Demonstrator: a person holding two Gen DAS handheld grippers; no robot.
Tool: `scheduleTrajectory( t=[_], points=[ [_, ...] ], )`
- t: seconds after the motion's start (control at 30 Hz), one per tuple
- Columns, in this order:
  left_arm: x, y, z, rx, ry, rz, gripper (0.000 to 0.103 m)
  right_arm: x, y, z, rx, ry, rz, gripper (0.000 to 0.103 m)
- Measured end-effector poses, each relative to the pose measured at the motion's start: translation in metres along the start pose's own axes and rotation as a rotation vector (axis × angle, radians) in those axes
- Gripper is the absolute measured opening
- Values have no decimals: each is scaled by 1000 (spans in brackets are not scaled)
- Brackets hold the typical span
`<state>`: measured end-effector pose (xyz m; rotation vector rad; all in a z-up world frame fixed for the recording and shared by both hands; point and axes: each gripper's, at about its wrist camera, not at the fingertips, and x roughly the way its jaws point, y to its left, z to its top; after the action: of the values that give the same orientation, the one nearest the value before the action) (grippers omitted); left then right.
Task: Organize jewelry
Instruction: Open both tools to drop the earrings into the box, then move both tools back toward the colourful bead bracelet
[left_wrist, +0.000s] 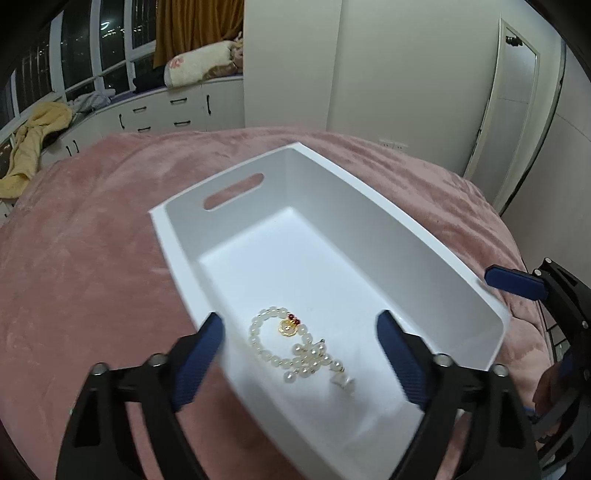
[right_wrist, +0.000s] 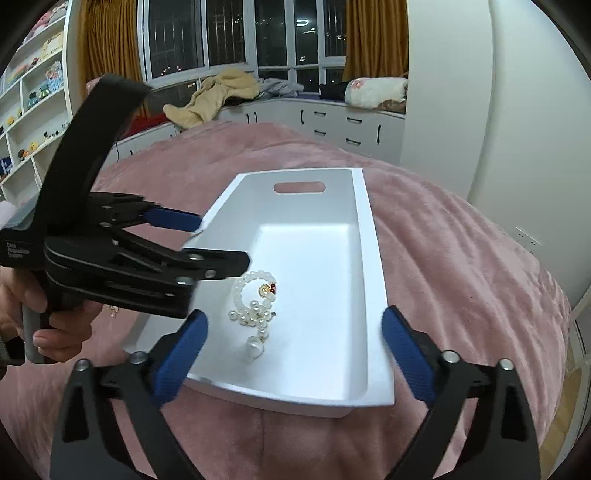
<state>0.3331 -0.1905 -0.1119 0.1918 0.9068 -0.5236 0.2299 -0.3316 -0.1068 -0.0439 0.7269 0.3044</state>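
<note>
A white plastic bin (left_wrist: 406, 236) with a handle slot stands on the pink bedspread; it also shows in the right wrist view (right_wrist: 364, 236). Inside lies pearl jewelry (left_wrist: 295, 350), a beaded bracelet with a gold charm and small red beads tangled with a pearl strand, seen too in the right wrist view (right_wrist: 255, 302). My left gripper (left_wrist: 301, 354) is open and empty, hovering over the bin's near end above the pearls; in the right wrist view (right_wrist: 207, 240) it reaches in from the left. My right gripper (right_wrist: 293, 350) is open and empty at the bin's near edge.
The pink bedspread (left_wrist: 92, 258) surrounds the bin. White drawers with clothes and a pillow on top run under the windows (right_wrist: 332, 122). Shelves (right_wrist: 33, 110) stand at far left. A mirror (left_wrist: 513, 110) leans on the wall.
</note>
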Motion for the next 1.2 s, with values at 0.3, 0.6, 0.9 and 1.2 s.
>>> scheduleTrajectory(
  t=[0.3, 0.6, 0.9, 1.2],
  points=[
    [-45, 28, -15, -44, -35, 25, 94, -19, 9, 1, -4, -29, -21, 98],
    [-95, 68, -29, -80, -80, 73, 94, -44, 35, 16, -21, -69, -21, 98],
    [-151, 115, -55, -136, -133, 122, 94, -58, 78, 28, -48, -105, 24, 98],
    [-185, 163, -85, -178, -149, 152, 94, -52, 141, 26, -76, -125, 122, 98]
  ],
)
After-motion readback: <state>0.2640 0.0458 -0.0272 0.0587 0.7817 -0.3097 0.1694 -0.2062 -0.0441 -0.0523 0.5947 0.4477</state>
